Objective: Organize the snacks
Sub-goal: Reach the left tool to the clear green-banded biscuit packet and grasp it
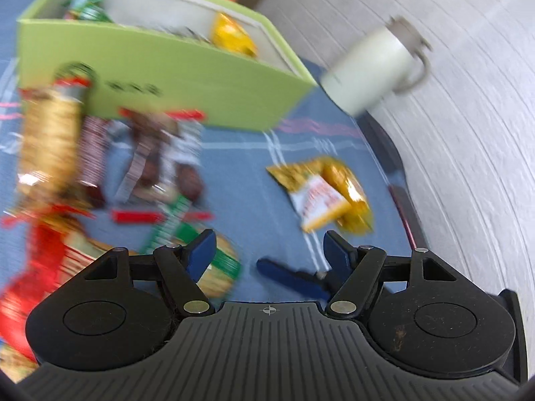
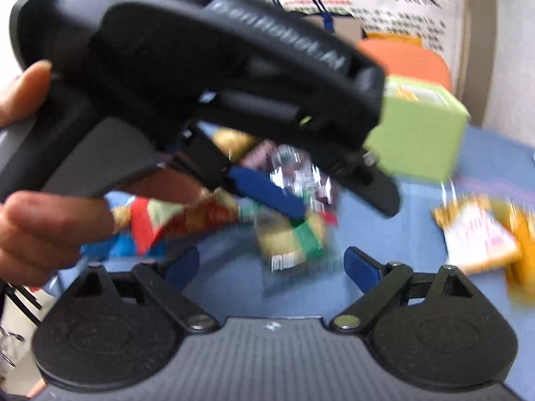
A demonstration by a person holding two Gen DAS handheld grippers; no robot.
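Both my left gripper (image 1: 269, 250) and right gripper (image 2: 271, 267) hang with jaws apart, holding nothing. Snack packets (image 1: 160, 163) lie just before the green box (image 1: 187, 77): light, crinkly, slippery, I'd judge, so I'd pinch a sealed edge.

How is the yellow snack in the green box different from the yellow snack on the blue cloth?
The yellow packet in the box sits inside the green box, half hidden by its wall; the yellow packet on the cloth lies out in the open on the blue cloth. The one on the cloth shows a white and red label; the boxed one shows only plain yellow. Both are shiny yellow wrappers.
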